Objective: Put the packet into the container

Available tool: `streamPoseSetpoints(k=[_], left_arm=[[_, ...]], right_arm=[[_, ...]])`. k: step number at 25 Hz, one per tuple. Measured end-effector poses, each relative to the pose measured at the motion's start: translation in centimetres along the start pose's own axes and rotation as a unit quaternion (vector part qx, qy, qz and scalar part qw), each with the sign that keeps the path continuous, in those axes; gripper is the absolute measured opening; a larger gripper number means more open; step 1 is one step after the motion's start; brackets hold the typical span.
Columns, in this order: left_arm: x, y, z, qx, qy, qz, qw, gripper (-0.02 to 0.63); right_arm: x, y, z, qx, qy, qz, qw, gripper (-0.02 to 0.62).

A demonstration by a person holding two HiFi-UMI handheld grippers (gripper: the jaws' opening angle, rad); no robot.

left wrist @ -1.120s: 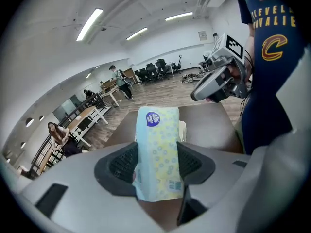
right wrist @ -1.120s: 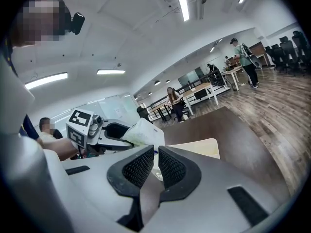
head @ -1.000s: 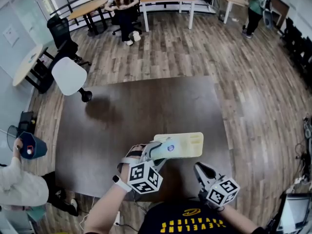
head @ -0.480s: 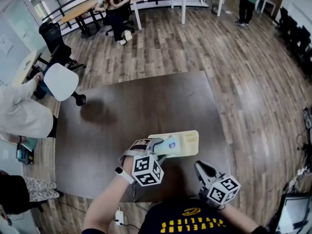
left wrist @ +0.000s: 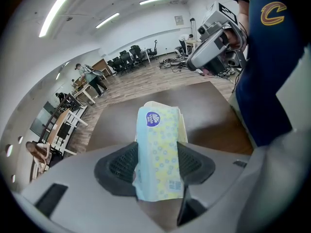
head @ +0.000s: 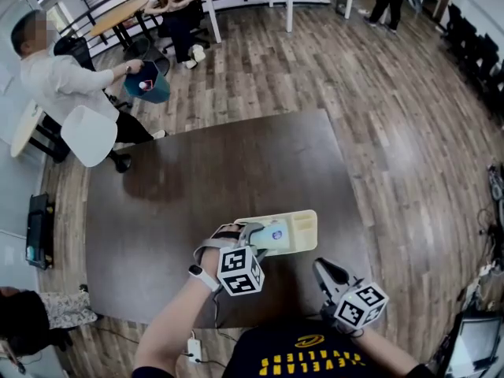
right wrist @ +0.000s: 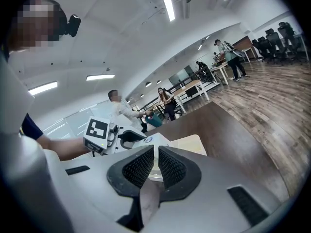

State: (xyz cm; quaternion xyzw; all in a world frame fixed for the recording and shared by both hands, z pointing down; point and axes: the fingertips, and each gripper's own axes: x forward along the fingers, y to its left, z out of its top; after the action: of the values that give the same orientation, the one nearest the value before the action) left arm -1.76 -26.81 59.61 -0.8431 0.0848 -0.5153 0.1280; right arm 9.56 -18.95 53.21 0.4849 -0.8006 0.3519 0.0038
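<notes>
The pale yellow-and-blue plastic tissue packet [left wrist: 158,154] is clamped by its long sides in the left gripper [head: 260,235], seemingly so that it can be lowered lengthwise. It is held over the left end of the cream plastic compartment container [head: 305,225]; contact cannot be told. The right gripper [head: 324,272] is parked near right, jaws pressed almost together on nothing. No obstacle is seen on the dark brown table [head: 197,179]. A white chair [head: 88,135] is seen far left.

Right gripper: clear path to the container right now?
Probably yes: bare table lies between the right gripper and the container's right end; the left gripper holds the packet over its left end.
</notes>
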Motion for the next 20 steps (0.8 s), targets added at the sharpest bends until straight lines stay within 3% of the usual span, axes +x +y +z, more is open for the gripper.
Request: streamPoseSetpoints(k=[20], left_arm=[[4.8, -1.1, -1.8, -0.011, 0.028, -0.063, 0.9976, 0.227]], right_arm=[[1.3, -1.0, 0.0, 0.018, 0.008, -0.010, 1.000, 0.034]])
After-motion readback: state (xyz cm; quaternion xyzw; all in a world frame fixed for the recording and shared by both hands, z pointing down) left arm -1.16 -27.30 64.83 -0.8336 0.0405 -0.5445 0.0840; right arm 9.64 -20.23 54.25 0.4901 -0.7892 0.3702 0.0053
